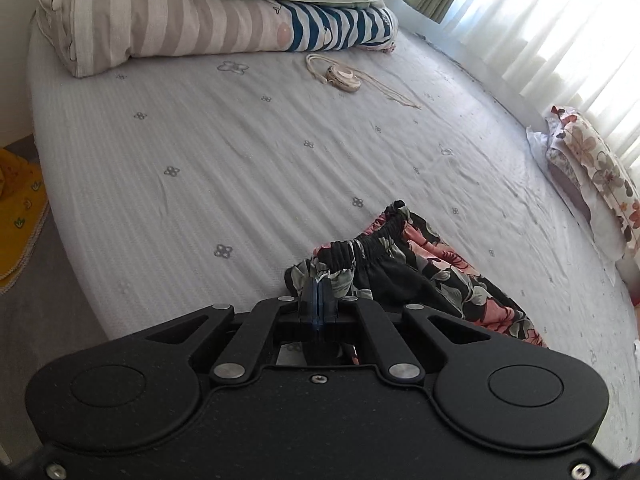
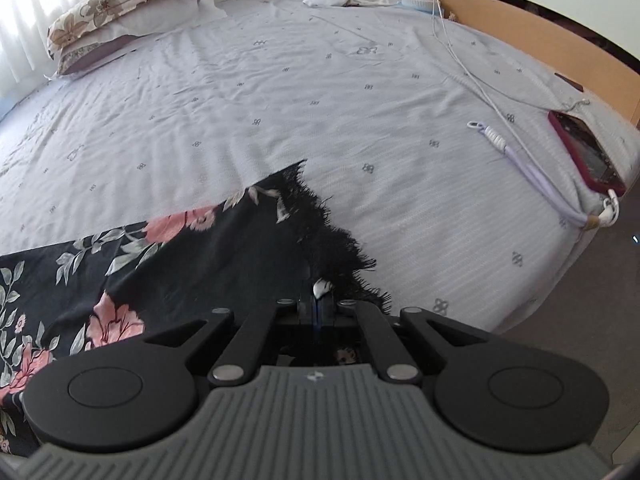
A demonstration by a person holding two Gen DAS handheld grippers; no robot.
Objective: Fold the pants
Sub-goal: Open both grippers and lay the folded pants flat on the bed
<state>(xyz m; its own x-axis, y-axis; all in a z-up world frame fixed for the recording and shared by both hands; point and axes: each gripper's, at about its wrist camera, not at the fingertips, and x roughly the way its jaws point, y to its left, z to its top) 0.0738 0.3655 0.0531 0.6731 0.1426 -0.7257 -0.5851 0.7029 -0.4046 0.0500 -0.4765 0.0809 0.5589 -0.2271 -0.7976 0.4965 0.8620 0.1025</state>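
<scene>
Black pants with a pink and grey flower print lie on the pale grey bedsheet [image 1: 240, 160]. In the left wrist view the elastic waistband [image 1: 368, 246] is bunched and the pants [image 1: 432, 284] run off to the right. My left gripper [image 1: 317, 290] is shut on the waistband end near the bed's front edge. In the right wrist view the pants [image 2: 180, 256] lie flat to the left, with a frayed black hem [image 2: 332, 240]. My right gripper [image 2: 319, 294] is shut on the hem corner.
Folded quilts [image 1: 200, 12] are stacked at the far end, with a coil of cord [image 1: 344, 76] in front. Floral pillows [image 2: 120, 4] lie by the curtained window. A red phone [image 2: 584, 152], a charging cable [image 2: 472, 76] and a lanyard [image 2: 532, 176] lie near the bed's right edge.
</scene>
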